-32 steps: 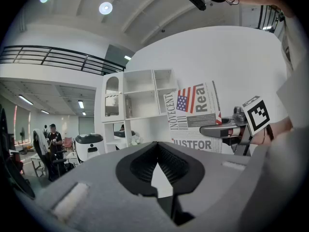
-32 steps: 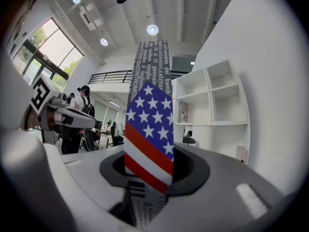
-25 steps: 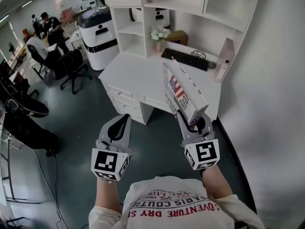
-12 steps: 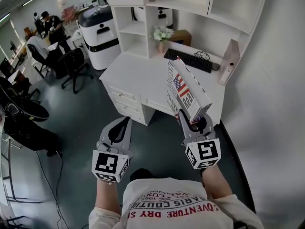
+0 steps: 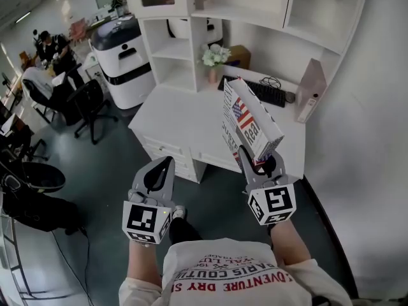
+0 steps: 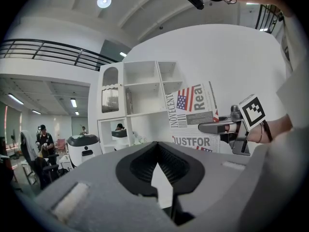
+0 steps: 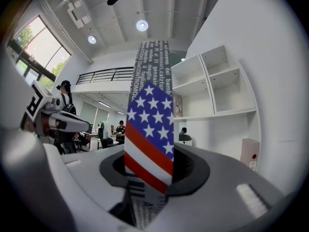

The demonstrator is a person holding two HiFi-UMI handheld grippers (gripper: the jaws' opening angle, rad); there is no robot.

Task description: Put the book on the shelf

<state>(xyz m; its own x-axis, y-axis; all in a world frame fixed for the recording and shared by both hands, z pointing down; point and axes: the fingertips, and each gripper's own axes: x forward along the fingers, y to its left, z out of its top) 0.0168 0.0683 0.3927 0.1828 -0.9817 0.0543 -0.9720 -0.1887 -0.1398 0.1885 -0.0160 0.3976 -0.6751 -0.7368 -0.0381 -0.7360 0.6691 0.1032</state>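
Gripper, left [image 5: 167, 161]: your jaws rest together, nothing between them
Gripper, right [image 5: 256, 163]: you have it clamped on the book's [image 5: 250, 121] lower end
Book: upright in the air, flag cover, near the bench [image 5: 185, 110]
Shelf [image 5: 255, 14]: white, above the bench, beyond the book

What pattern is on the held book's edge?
The book shows American-flag stars and stripes, clearest in the right gripper view.
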